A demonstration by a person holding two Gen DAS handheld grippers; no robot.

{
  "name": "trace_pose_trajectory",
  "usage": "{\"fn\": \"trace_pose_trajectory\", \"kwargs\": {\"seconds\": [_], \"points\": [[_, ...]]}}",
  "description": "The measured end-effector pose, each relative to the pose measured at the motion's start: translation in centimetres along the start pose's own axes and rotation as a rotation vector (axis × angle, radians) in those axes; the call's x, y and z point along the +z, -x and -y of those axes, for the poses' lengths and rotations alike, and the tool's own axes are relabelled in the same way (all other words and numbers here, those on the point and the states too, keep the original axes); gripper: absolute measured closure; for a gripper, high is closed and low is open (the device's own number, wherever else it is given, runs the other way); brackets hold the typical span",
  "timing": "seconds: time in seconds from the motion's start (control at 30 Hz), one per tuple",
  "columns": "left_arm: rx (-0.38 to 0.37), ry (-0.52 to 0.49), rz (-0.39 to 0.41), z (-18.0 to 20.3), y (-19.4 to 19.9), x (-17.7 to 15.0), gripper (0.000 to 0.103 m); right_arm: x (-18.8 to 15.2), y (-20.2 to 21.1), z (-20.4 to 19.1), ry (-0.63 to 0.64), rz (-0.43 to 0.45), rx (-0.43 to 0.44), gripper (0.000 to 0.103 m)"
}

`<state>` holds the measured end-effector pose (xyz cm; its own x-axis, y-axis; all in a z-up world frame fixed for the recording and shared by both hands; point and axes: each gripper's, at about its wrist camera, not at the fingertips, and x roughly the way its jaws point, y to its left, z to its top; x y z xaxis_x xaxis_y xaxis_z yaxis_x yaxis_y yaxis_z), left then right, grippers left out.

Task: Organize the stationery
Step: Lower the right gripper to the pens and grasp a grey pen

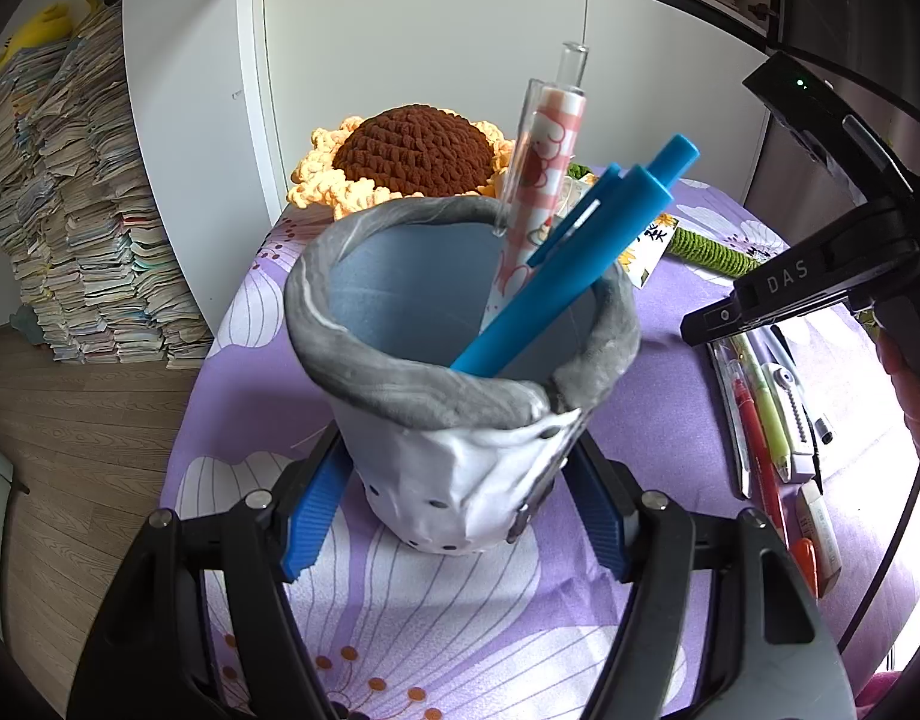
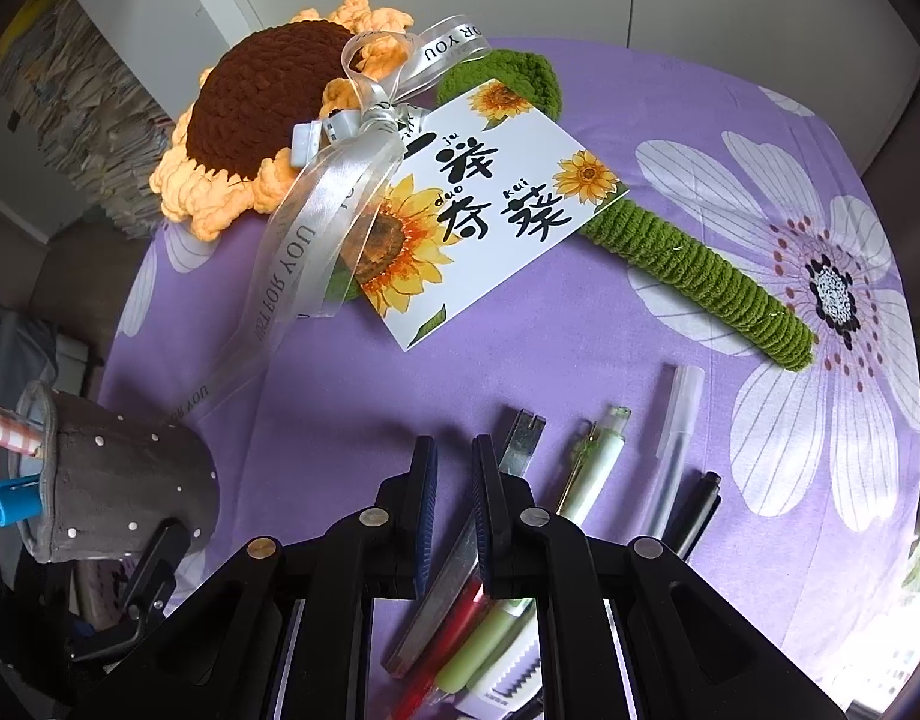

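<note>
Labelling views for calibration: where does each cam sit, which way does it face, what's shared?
Left wrist: on the left gripper, angled down at the grey fabric pen holder clamped between its blue pads; a hand shows at right.
Right wrist: on the right gripper, steeply down over loose pens on the purple floral tablecloth; jaws shut, empty.
Shared: holder, crocheted sunflower, cloth.

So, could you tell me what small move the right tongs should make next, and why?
Probably open the right tongs and lower them onto one pen in the row on the cloth. They hang shut and empty just above that row, while the left tongs already grip the holder, which has two pens in it and room for more.
</note>
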<state>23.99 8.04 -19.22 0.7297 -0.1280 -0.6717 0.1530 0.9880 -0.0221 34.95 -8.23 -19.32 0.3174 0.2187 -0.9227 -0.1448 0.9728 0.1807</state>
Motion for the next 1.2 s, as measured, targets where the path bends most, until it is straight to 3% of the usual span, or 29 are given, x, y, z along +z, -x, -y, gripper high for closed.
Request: {"fn": "trace_pose_trajectory", "kwargs": {"seconds": [0.33, 0.57, 0.8, 1.07, 1.2], "points": [[0.000, 0.000, 0.000, 0.0, 0.0, 0.0, 0.033, -0.1, 1.3, 0.9, -0.029, 0.025, -0.017, 0.093], [0.000, 0.000, 0.000, 0.0, 0.0, 0.0, 0.034, -0.2, 0.8, 3.2, -0.125, 0.004, -0.023, 0.093], [0.000, -0.001, 0.000, 0.0, 0.0, 0.0, 0.034, 0.6, 0.3, 3.5, -0.123, -0.019, -0.037, 0.093], [0.001, -0.001, 0.000, 0.1, 0.0, 0.0, 0.033, 1.0, -0.3, 2.8, -0.099, -0.044, -0.055, 0.081], [0.001, -0.001, 0.000, 0.1, 0.0, 0.0, 0.033, 0.8, -0.4, 1.1, -0.083, -0.031, -0.081, 0.080]]}}
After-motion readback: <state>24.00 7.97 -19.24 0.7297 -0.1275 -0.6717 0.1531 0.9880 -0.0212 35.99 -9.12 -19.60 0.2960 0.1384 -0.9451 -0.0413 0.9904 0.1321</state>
